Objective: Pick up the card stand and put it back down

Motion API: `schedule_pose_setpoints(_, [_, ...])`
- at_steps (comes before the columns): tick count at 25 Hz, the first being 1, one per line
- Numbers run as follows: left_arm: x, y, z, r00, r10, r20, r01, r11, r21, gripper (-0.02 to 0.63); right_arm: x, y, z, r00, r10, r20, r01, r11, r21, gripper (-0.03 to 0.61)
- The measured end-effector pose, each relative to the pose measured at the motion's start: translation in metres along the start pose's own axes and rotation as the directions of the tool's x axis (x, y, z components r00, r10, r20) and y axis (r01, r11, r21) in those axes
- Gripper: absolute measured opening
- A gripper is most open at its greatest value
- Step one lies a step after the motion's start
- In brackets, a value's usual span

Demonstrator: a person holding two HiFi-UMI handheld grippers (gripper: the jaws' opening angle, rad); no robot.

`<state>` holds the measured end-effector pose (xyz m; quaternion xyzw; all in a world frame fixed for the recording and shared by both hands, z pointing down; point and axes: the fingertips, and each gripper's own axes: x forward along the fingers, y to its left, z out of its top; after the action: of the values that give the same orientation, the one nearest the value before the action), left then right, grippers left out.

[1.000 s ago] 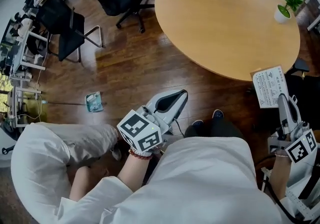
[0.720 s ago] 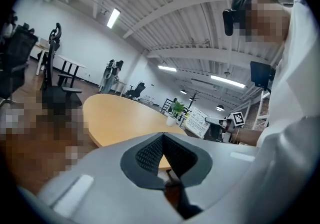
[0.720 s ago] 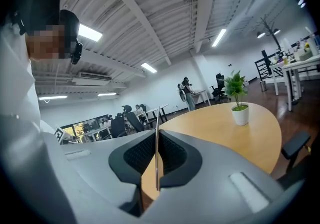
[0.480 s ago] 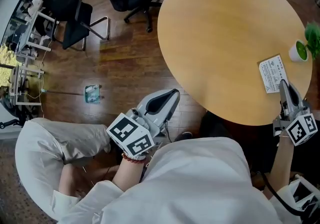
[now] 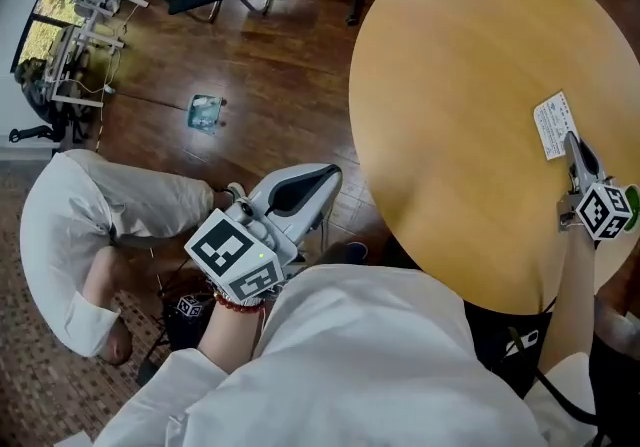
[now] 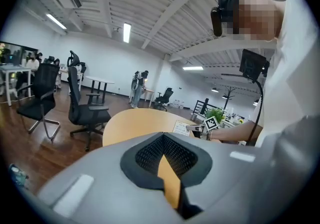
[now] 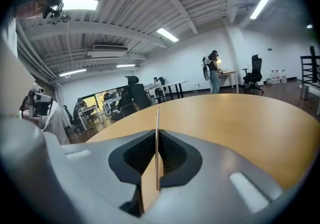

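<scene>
The right gripper (image 5: 572, 141) is closed on the white printed card stand (image 5: 552, 125). In the right gripper view its jaws (image 7: 156, 135) pinch the stand's thin edge (image 7: 157, 118), which stands upright between the dark ribbed pads. The card stand sits over the right part of the round light-wood table (image 5: 450, 85), well in from the rim. From these views I cannot tell whether its base touches the tabletop. The gripper's marker cube (image 5: 606, 210) is just behind the jaws, with the person's forearm reaching in from the table's near edge.

The left gripper (image 5: 322, 176) is held off the table, above the dark wooden floor (image 5: 280, 65) near the person's lap. Its jaws (image 6: 164, 140) are drawn together at the tips with nothing between them. Only a sliver of tabletop colour shows through the slit behind the tips. Looking along it, the left gripper view shows the table (image 6: 140, 120) ahead, with the card stand (image 6: 181, 128) at its far side. A small green potted plant (image 6: 216, 115) stands just beyond the card stand.

Farther out, black office chairs (image 6: 82, 110) stand on the floor. A small teal object (image 5: 205, 112) lies on the boards. Another person in white clothing (image 5: 70, 235) is crouched low at the left.
</scene>
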<state>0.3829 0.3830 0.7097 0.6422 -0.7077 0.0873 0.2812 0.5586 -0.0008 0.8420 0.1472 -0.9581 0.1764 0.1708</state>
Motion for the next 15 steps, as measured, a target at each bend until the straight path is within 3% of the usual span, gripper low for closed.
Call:
schedule_pose_setpoints(3, [0.003, 0.019, -0.004, 0.994, 0.074, -0.085, -0.078, 0.996, -0.039, 0.0, 0.027, -0.011, 0.001, 0.999, 0.035, -0.028, -0.036, 0.998, -0.042, 0.02])
schedule_pose_setpoints(8, [-0.021, 0.025, -0.006, 0.995, 0.061, -0.08, -0.065, 0.997, -0.051, 0.0, 0.019, -0.009, 0.014, 0.999, 0.02, -0.031, -0.022, 0.997, -0.076, 0.028])
schedule_pose_setpoints(9, [-0.03, 0.026, -0.01, 0.996, 0.062, -0.07, -0.065, 0.997, -0.046, 0.0, 0.013, -0.008, 0.012, 1.0, 0.008, -0.03, -0.009, 0.998, -0.06, 0.028])
schedule_pose_setpoints(13, [-0.052, 0.04, -0.026, 0.997, 0.077, 0.014, -0.076, 0.996, -0.053, 0.0, -0.002, -0.013, -0.002, 1.0, 0.005, -0.021, -0.004, 1.0, 0.029, 0.146])
schedule_pose_setpoints(15, [-0.065, 0.053, -0.02, 0.977, 0.163, 0.139, -0.141, 0.977, -0.158, 0.0, -0.013, -0.012, -0.017, 0.998, -0.04, -0.042, 0.042, 0.998, 0.048, 0.197])
